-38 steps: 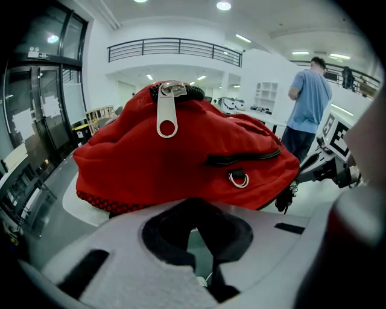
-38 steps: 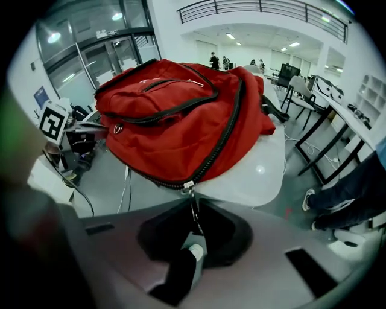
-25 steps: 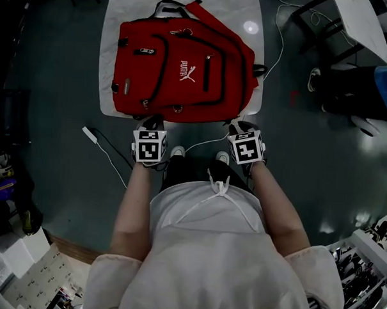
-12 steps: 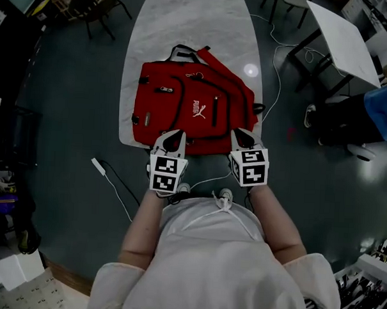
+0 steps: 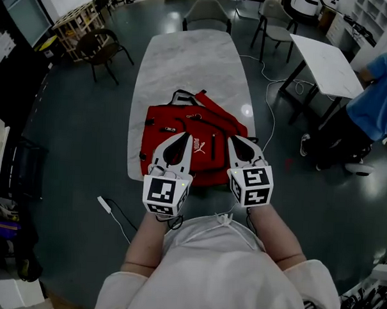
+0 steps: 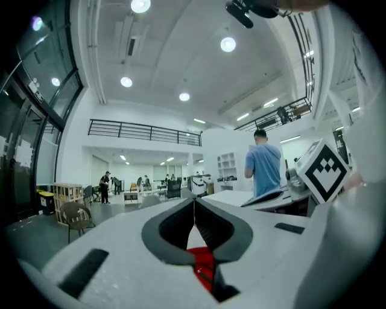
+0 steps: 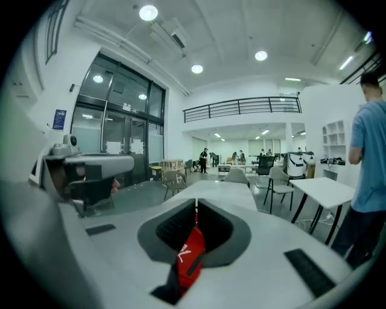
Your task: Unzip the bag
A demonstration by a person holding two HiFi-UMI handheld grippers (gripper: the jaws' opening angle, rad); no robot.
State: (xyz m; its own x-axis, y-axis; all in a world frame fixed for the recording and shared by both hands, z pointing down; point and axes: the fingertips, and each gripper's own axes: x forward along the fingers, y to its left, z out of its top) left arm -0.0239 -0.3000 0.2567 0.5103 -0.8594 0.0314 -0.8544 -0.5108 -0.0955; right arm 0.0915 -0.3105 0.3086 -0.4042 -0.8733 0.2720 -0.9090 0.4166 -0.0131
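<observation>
Head view: found the red backpack [image 5: 210, 129] flat on the worktop [image 5: 191, 67], below and just beyond the fingers. Saw the left gripper's [image 5: 179, 136] fingers together, empty; the right gripper's [image 5: 236, 140] closing on nothing. Judged soft, light, floppy: best pinched at a zipper pull [image 5: 171, 128].

The bench [image 5: 184, 67] is long, pale and marble-patterned, with rounded ends. One red bag [image 5: 210, 129] lies flat on its near end, with the handle toward the far end. A bright light spot [image 5: 246, 111] shines on the bench top just beside the bag.
</observation>
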